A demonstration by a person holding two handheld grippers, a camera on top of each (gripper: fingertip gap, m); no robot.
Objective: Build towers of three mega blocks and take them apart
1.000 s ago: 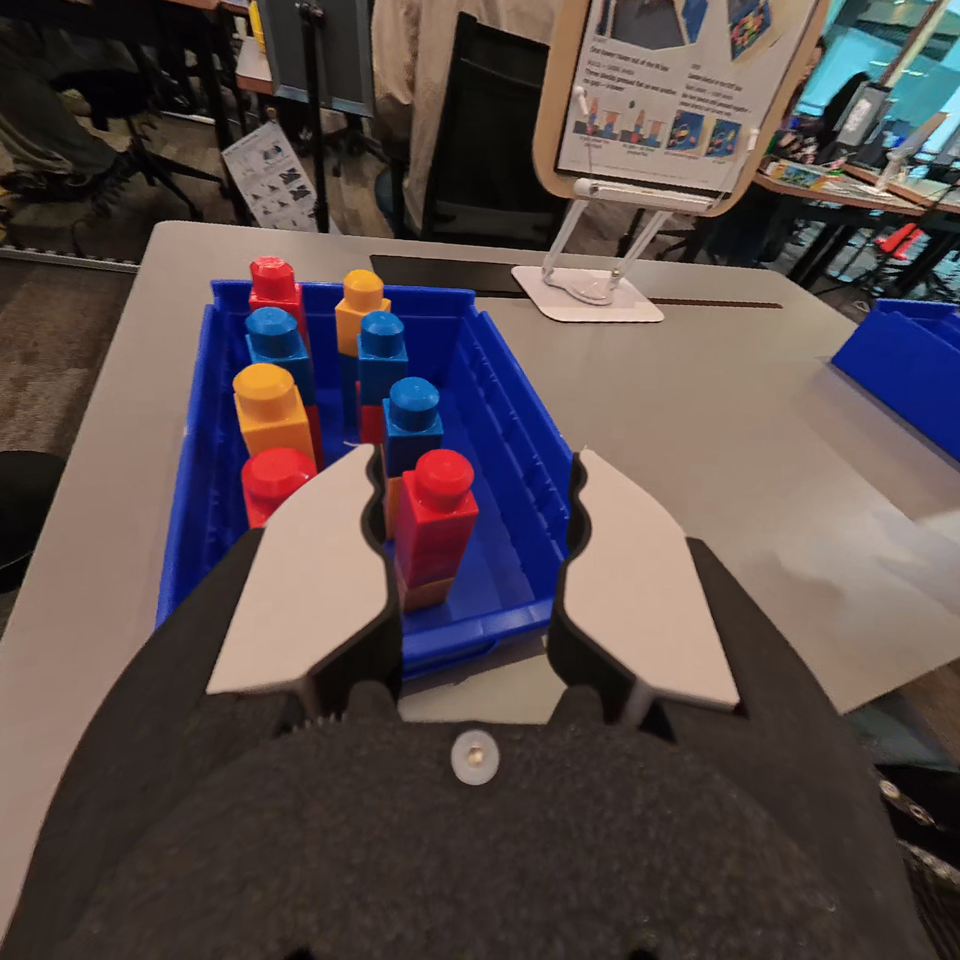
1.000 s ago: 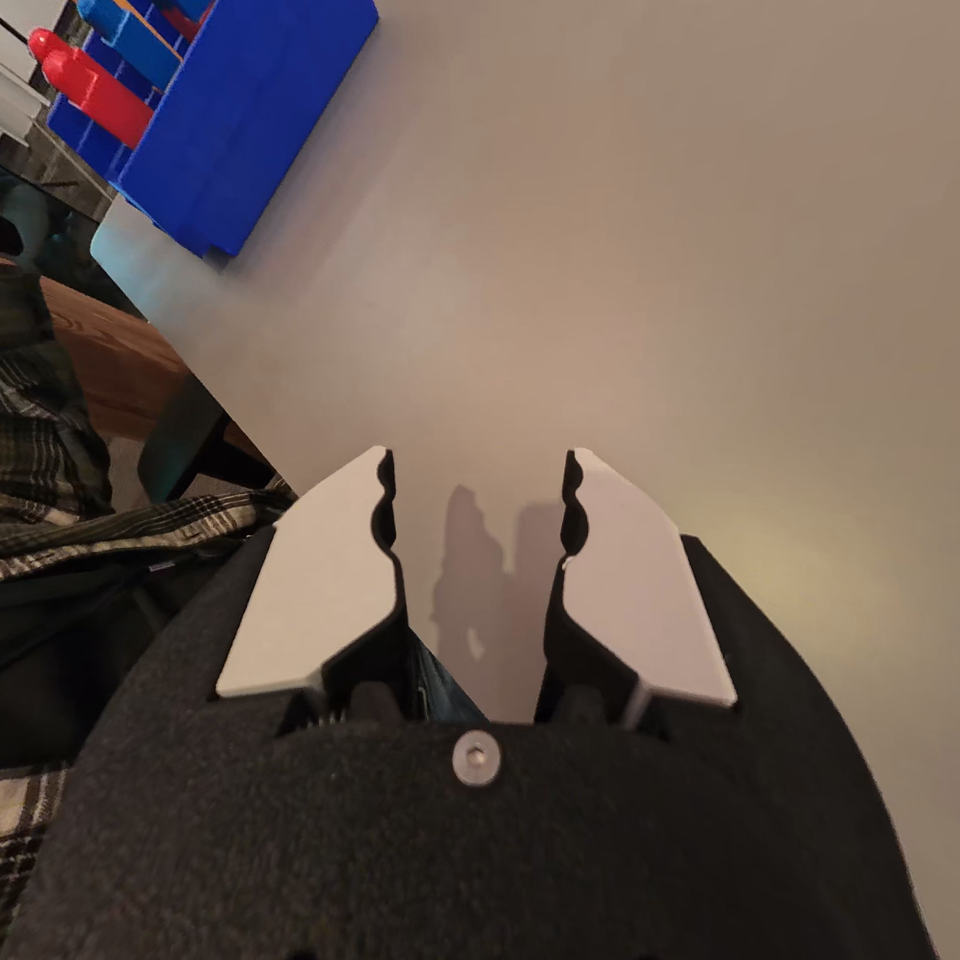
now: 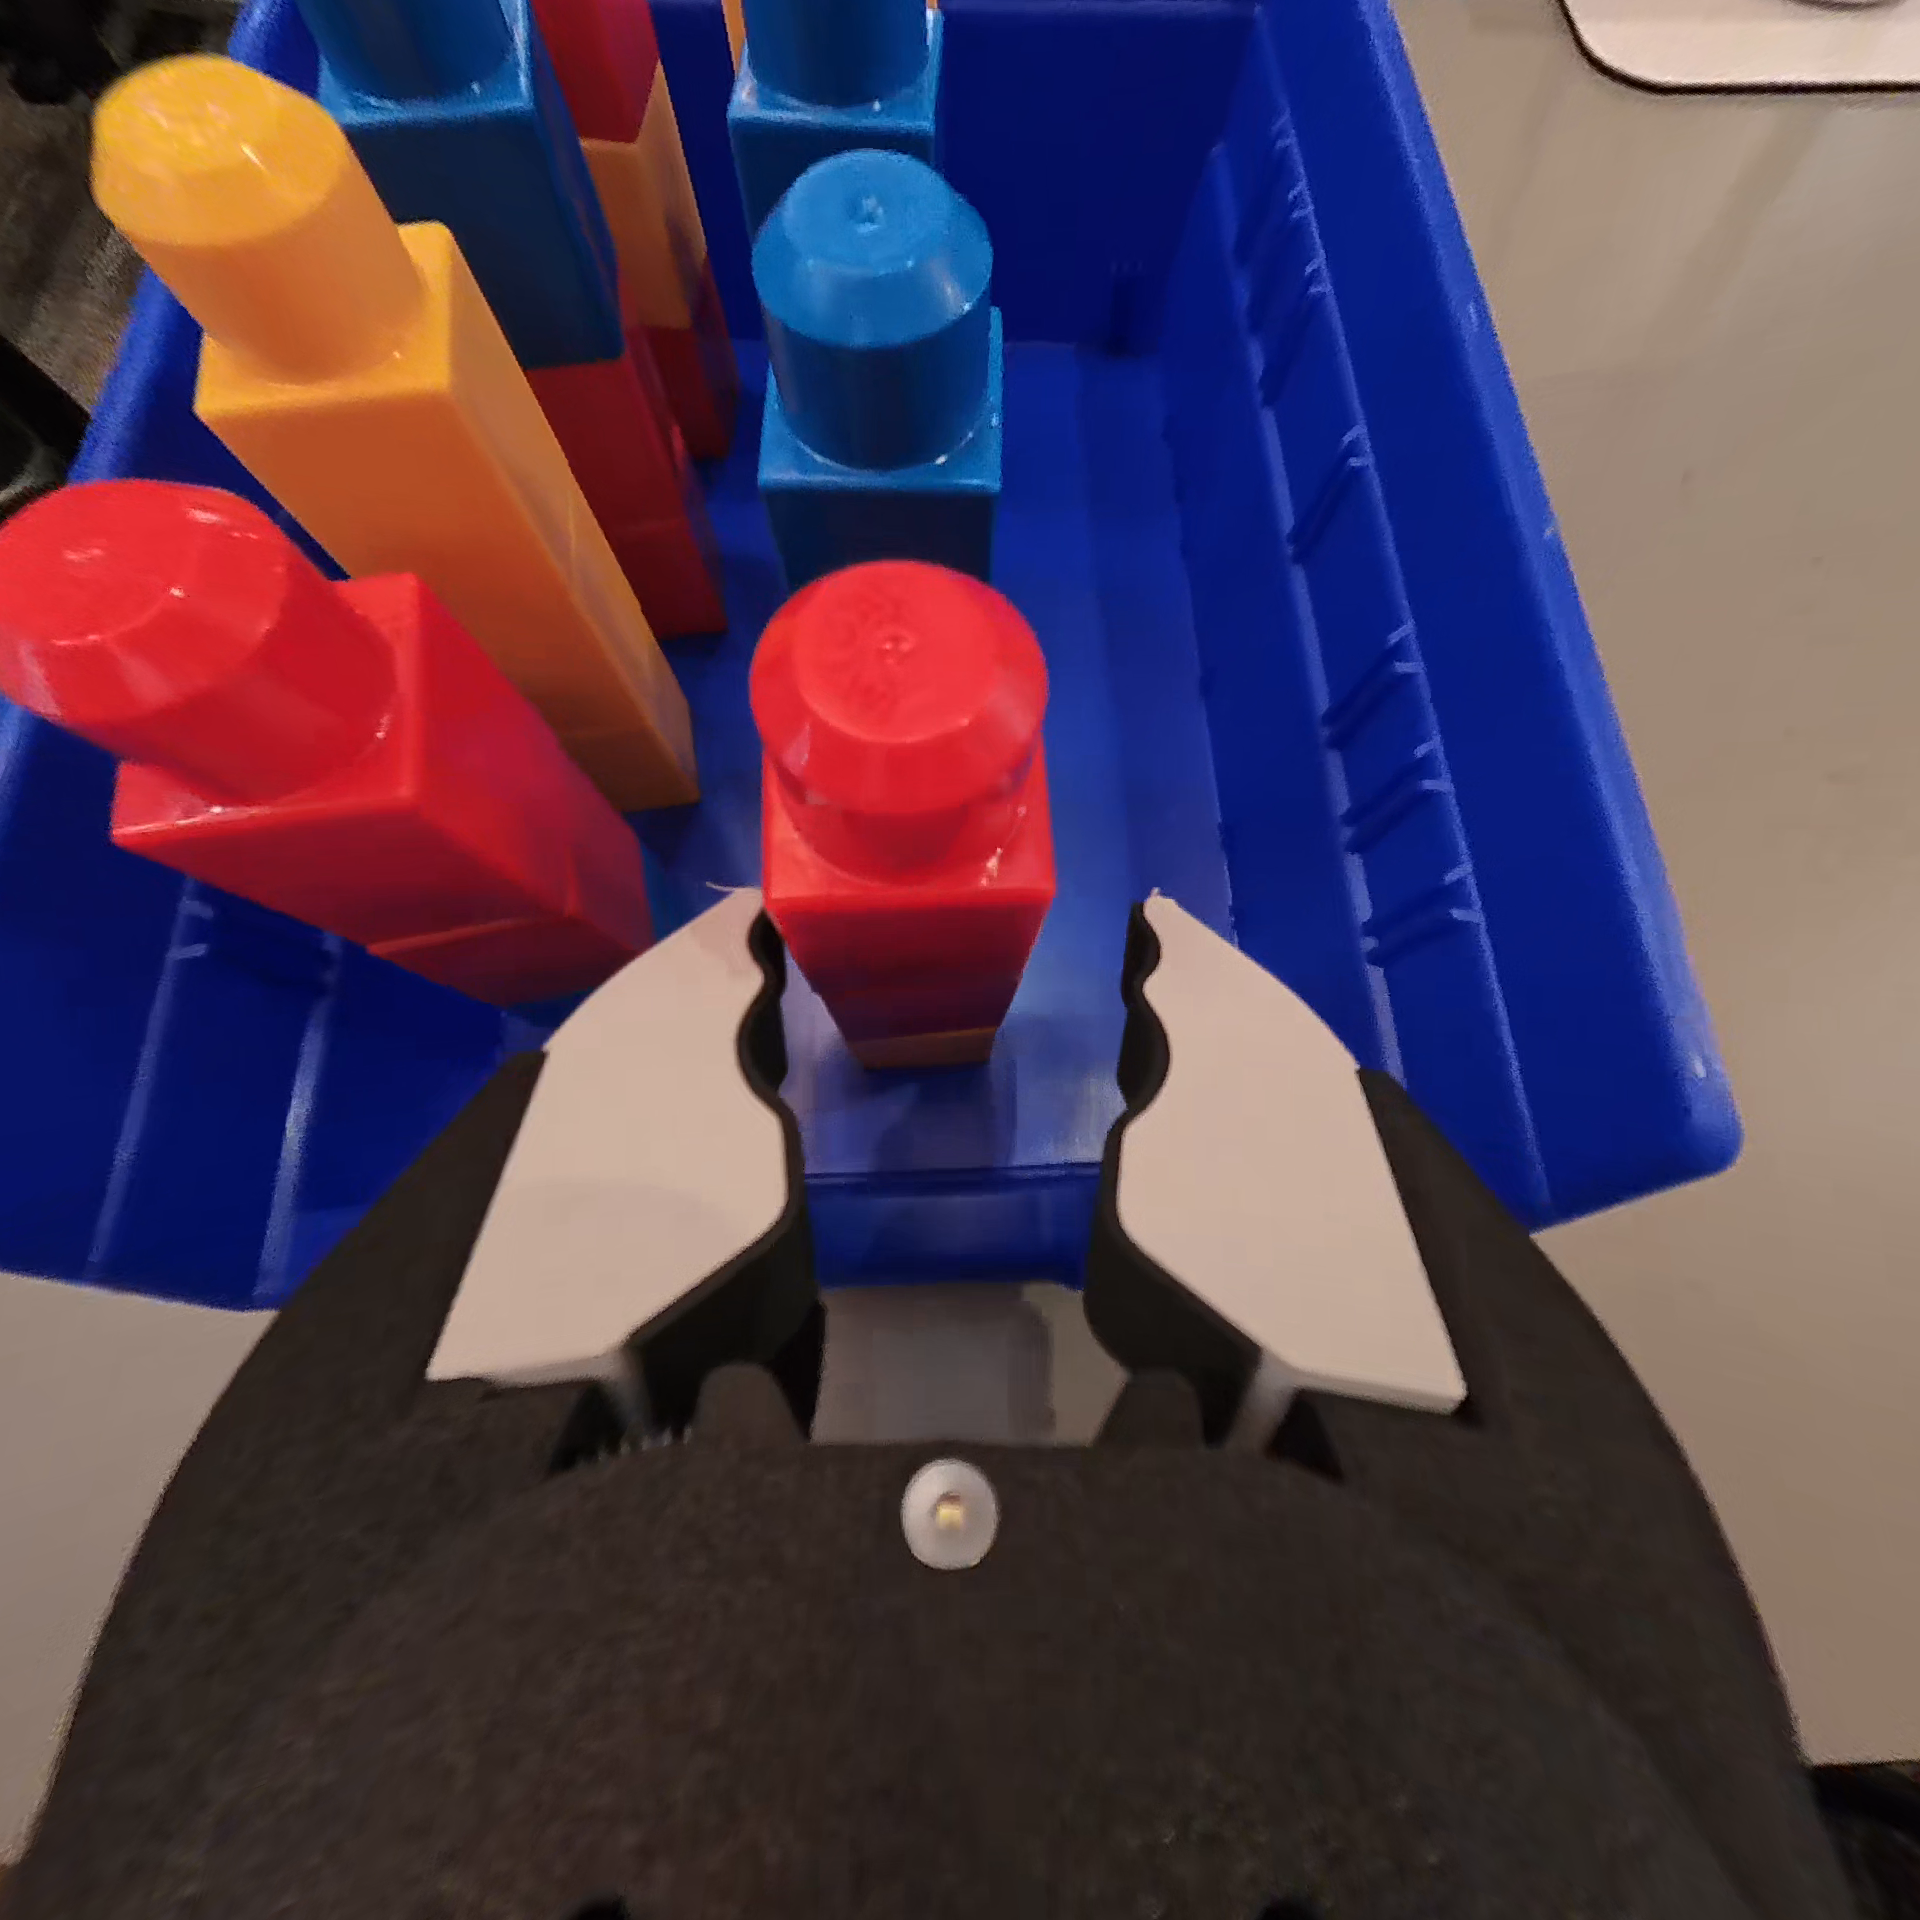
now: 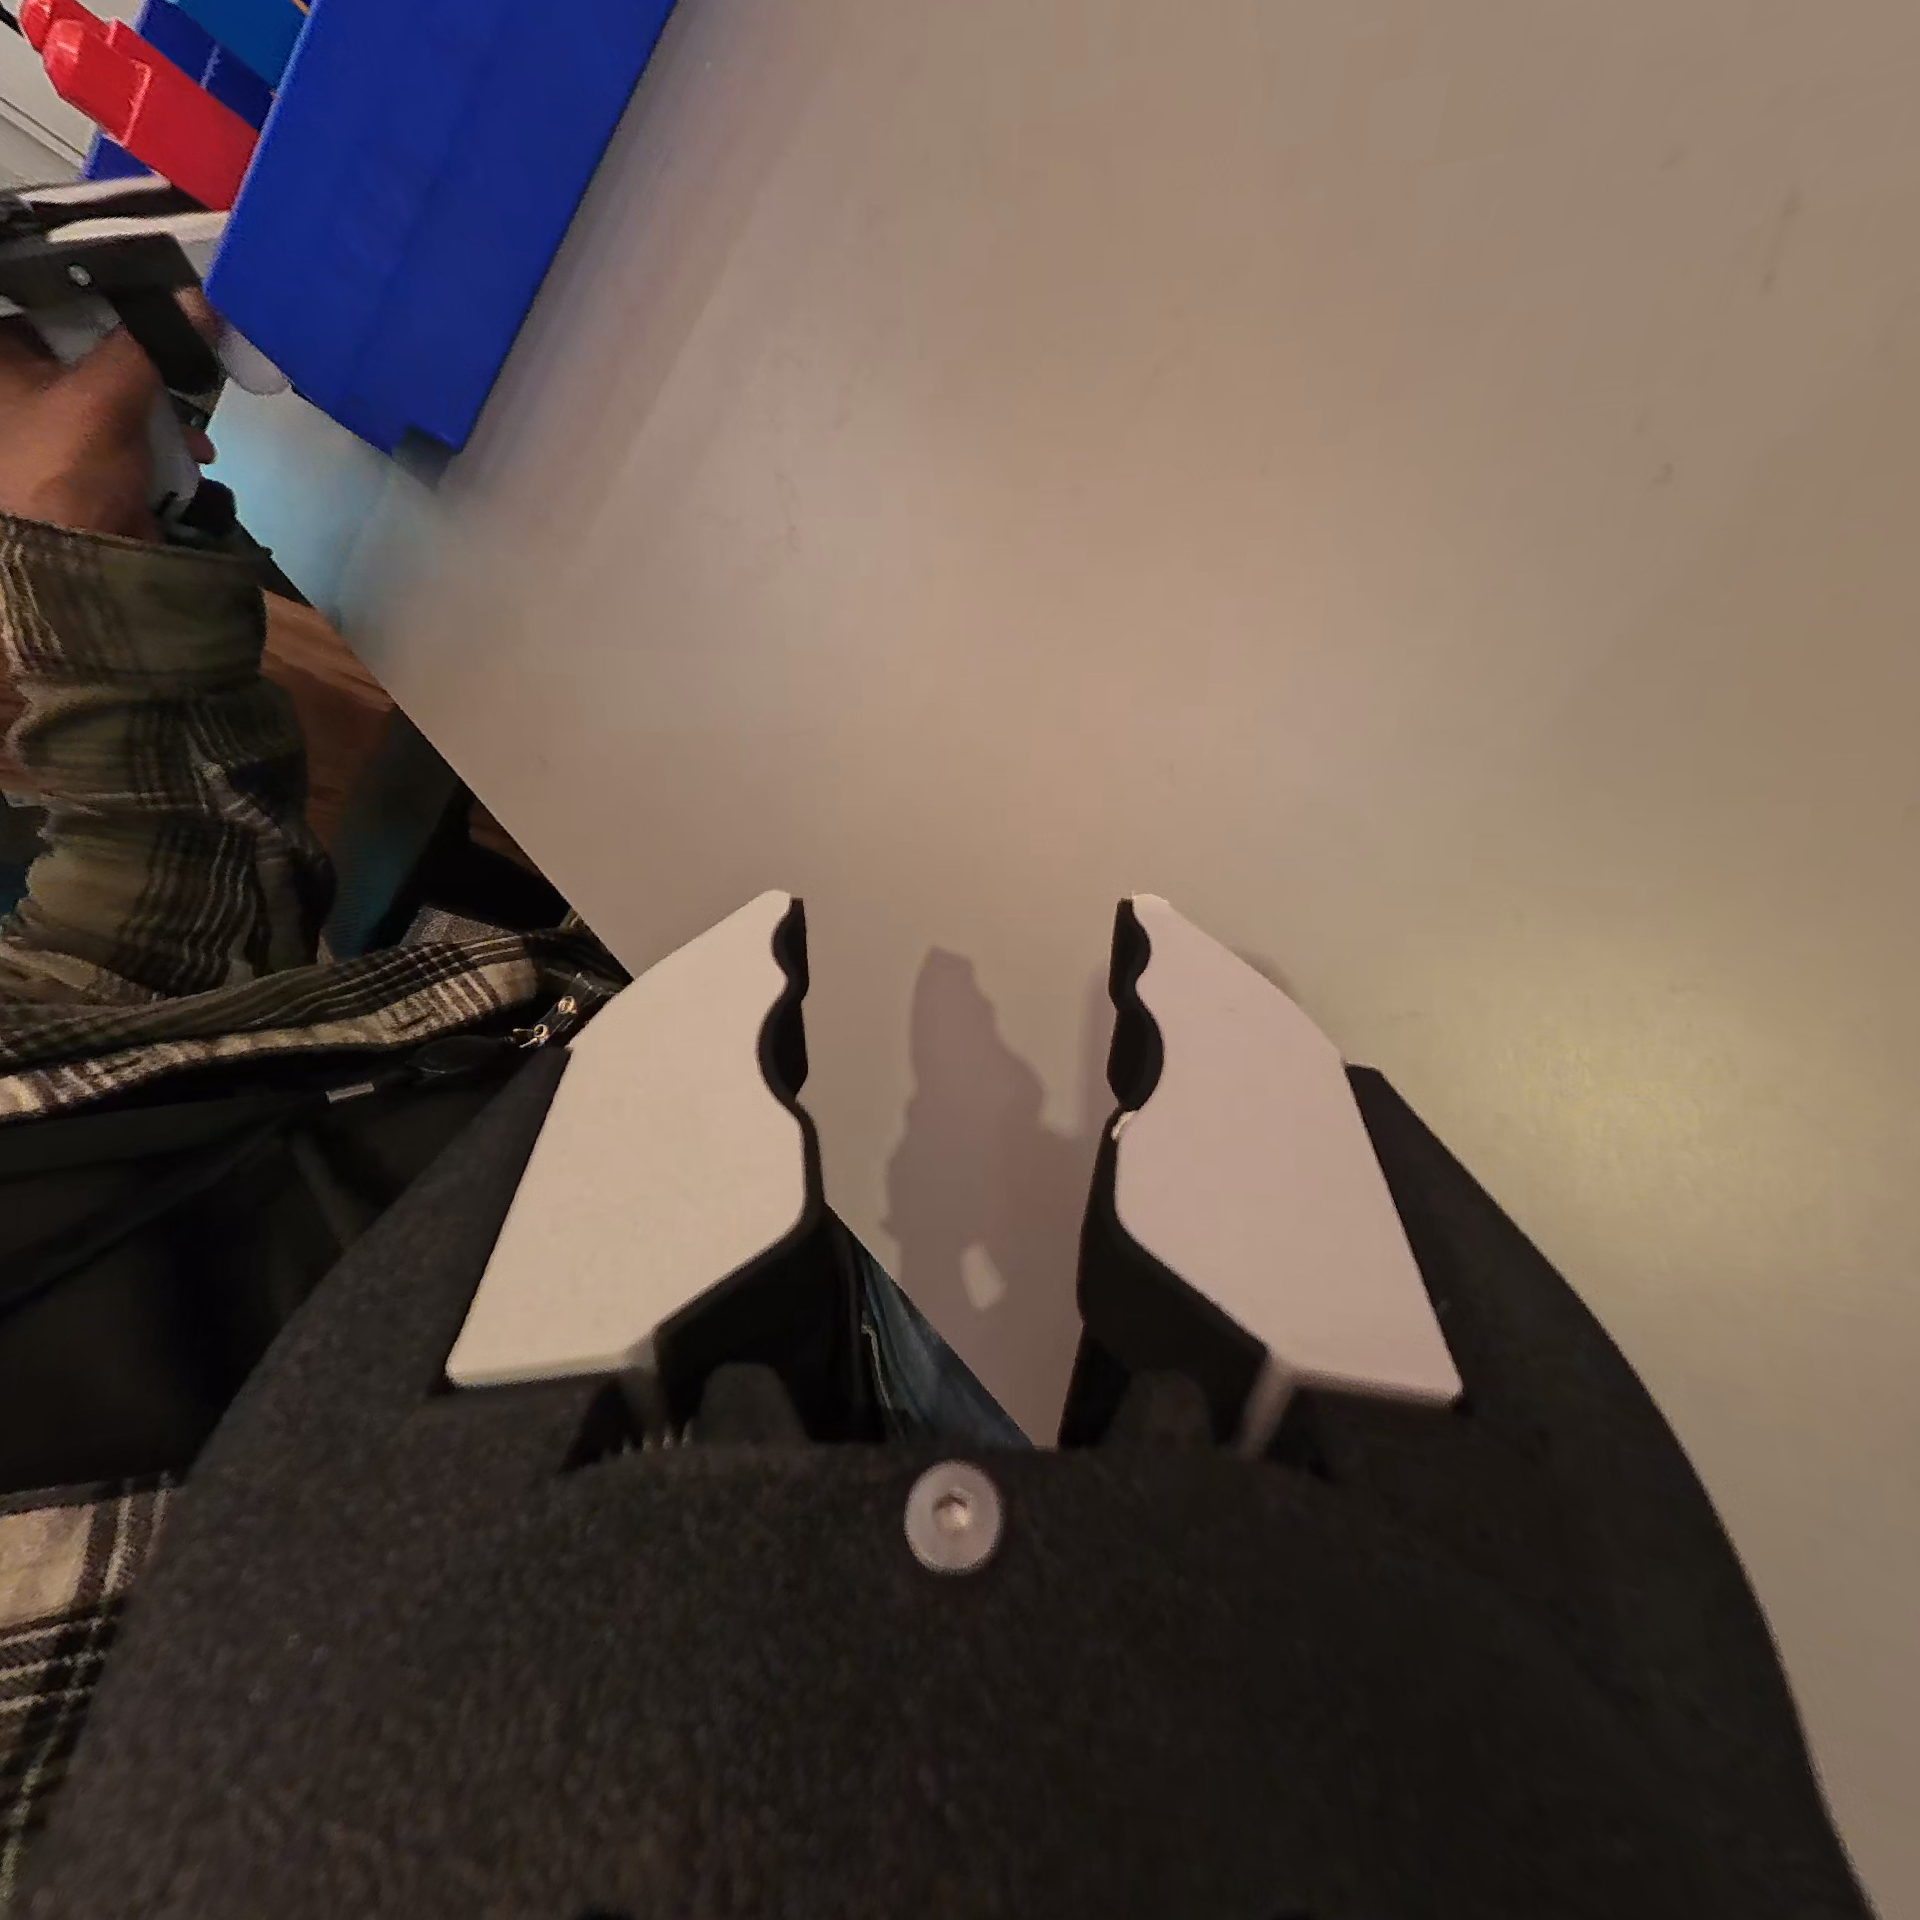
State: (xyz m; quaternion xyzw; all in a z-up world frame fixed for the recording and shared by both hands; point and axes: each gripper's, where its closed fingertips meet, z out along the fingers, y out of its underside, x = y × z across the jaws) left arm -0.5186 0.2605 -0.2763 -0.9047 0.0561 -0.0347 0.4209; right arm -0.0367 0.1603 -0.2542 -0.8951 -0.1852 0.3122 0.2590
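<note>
On the grey bench, the largest item is a blue bin holding upright towers of mega blocks; in my right wrist view the same bin lies well apart, at the far left corner of the bench. Inside the bin, a yellow-topped tower and a red-topped tower at the left wall stand in the left row, with a blue-topped tower behind the nearest one. That nearest red-topped tower stands on the bin floor just inside the near wall, with a yellow block at its base. My left hand-held gripper is spread wide over the near wall, its fingertips on either side of this tower's lower part; the left one lies close against it, the right one apart. My right hand-held gripper is likewise spread wide, empty, above bare bench near its edge, beside my plaid sleeve.
</note>
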